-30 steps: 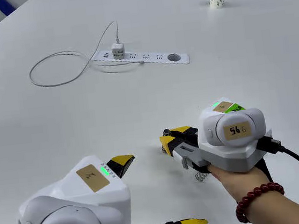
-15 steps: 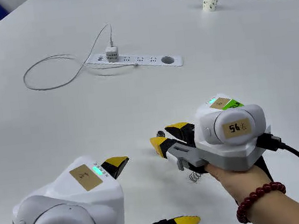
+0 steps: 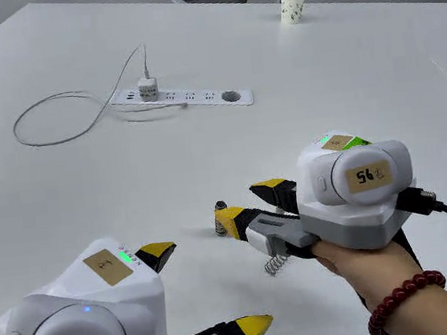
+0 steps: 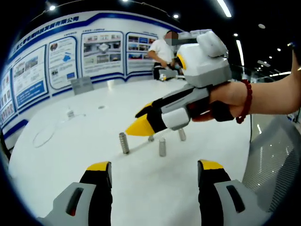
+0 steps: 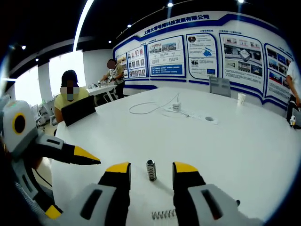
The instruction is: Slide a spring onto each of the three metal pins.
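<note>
White counter [image 3: 89, 191] bears a spring-sleeved pin [image 3: 221, 226] before the low, open right claw [image 3: 250, 201]; left claw [image 3: 205, 287] open, its view adding further pins [image 4: 162, 147].

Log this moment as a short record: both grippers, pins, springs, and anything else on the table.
left gripper: open, empty, low over the table
right gripper: open, empty, pointing at a pin
pin: upright, spring on it, just ahead of the right jaws
loose spring: lying flat under the right gripper
other pins: upright nearby; cannot tell if they have springs
table: white
power strip: far side, cable plugged in
paper cup: far edge
</note>
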Demonstrator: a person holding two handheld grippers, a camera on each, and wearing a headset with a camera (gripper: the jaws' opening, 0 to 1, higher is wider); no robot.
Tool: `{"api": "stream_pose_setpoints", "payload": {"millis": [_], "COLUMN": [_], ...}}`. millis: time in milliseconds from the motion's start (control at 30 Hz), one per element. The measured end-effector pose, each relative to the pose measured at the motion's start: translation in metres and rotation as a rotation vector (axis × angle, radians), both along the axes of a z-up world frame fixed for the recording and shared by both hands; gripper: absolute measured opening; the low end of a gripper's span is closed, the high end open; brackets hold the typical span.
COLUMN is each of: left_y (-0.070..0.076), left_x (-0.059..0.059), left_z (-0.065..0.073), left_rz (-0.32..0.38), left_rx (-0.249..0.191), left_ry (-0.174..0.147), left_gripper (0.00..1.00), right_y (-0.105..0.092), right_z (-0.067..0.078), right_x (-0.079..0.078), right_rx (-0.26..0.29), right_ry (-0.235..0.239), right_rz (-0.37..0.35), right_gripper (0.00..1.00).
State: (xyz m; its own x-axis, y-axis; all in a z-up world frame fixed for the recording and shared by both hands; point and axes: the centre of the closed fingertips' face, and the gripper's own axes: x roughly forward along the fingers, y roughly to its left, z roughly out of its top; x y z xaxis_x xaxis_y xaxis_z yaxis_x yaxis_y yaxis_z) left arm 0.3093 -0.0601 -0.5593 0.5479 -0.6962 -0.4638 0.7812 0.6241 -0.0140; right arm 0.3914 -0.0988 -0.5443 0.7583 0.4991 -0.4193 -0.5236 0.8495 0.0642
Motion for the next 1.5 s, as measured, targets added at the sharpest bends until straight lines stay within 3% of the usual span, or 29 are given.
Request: {"api": "stream_pose_setpoints", "payload": {"millis": [333, 500, 767, 1500], "left_y": [-0.001, -0.005, -0.016, -0.049], "left_x": [0.005, 0.007, 0.01, 0.019], "left_z": [-0.003, -0.004, -0.009, -0.031], "left_rz": [0.009, 0.003, -0.009, -0.098], "left_rx": [0.009, 0.013, 0.005, 0.055], "left_ry": [0.013, 0.013, 0.037, 0.043], "left_gripper": [0.65, 0.6, 0.52, 0.33], "right_y": [-0.022, -0.032, -0.048, -0.086], "right_z": [0.003, 0.006, 0.009, 0.0], "right_x": [-0.009, -0.014, -0.026, -0.062], "right_rx": [-0.006, 0.016, 0.027, 0.007], "right_ry": [-0.005, -0.005, -0.005, 0.025], "right_rz": [-0.027, -0.039, -0.047, -0.04], "right_gripper": [0.4, 0.41, 0.41, 0.41]}}
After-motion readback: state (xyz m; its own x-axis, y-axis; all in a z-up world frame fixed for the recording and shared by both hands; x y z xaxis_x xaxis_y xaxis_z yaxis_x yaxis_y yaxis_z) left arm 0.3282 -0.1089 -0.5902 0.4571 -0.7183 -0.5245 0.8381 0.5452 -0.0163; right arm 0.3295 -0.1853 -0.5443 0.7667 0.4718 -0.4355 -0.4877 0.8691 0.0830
